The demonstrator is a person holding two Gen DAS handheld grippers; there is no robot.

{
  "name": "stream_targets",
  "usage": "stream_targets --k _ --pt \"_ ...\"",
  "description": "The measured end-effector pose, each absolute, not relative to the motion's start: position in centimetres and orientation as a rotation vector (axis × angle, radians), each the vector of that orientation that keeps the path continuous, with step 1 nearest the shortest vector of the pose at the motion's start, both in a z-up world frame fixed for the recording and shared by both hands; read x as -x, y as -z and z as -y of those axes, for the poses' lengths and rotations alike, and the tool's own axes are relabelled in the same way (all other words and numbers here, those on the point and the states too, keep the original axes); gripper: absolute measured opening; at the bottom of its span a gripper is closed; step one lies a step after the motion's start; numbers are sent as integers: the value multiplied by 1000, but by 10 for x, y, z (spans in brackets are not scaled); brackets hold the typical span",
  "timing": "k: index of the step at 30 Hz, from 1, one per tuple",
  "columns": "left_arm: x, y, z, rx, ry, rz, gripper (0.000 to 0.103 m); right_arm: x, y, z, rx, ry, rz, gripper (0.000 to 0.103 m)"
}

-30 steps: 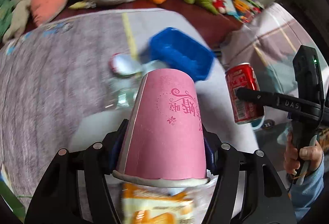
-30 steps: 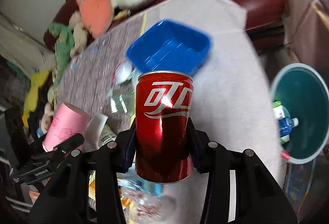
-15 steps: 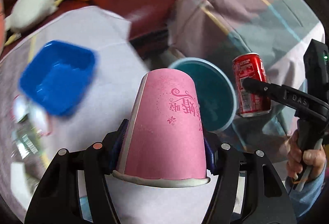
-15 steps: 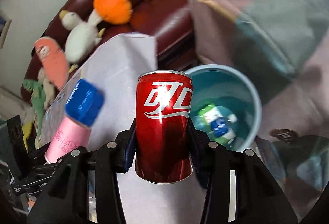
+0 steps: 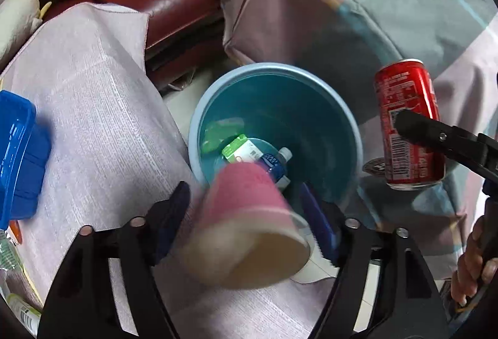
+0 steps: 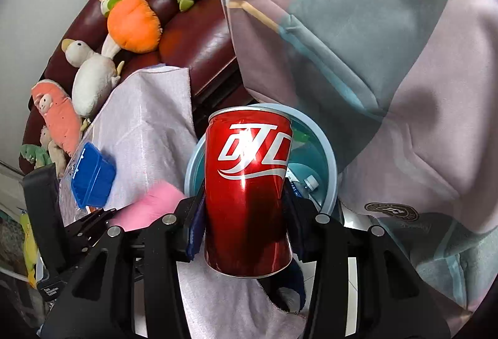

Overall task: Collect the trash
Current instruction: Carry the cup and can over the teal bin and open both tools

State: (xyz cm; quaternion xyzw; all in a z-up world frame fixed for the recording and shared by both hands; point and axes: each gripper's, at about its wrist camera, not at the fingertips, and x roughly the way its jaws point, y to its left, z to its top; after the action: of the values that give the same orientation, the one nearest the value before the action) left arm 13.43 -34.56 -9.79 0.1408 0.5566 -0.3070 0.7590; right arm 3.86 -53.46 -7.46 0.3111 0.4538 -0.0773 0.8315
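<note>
the big shift is in what lies under my tools: a second ago both looked at the bench under its pale lilac woven cloth (image 5: 93,109), with the blue plastic tray near the middle; now the round teal plastic waste bin (image 5: 351,133) on the floor beside the bench fills the centre of both views, and the blue plastic tray (image 5: 15,158) has slid off to the left edge. inside the bin i see a green-and-white carton and a small blue-labelled bottle at the bottom.

next, the pink paper cup (image 5: 249,220). half a second ago it stood sharp and upright, pinched between my left tool's pads. now my left tool (image 5: 249,214) has just been opening, its jaws stand spread clear of the cup, and the cup is blurred and tilted, mouth toward the camera, loose between the jaws just over the bin's near rim. i judge it is dropping in, so that piece is nearly done.

my right tool (image 6: 246,214) is pinching the red aluminium cola can (image 6: 249,192) upright, as before, now above the bin's near rim. releasing it is my likely next move.
</note>
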Motion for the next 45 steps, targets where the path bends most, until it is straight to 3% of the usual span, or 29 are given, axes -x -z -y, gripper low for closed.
stream_targets --k 23,26,30,45 --pt "-124 78 305 -209 689 -1197 87 -66 84 520 -607 185 -1012 43" --pt "-125 77 296 -189 683 -1208 88 -69 88 517 -602 205 -1027 65" --pt "-125 75 287 -168 685 -1212 88 -70 88 509 -586 197 -1048 72" --pt "-111 50 225 -88 667 -1177 89 -48 63 473 -559 209 -1081 79"
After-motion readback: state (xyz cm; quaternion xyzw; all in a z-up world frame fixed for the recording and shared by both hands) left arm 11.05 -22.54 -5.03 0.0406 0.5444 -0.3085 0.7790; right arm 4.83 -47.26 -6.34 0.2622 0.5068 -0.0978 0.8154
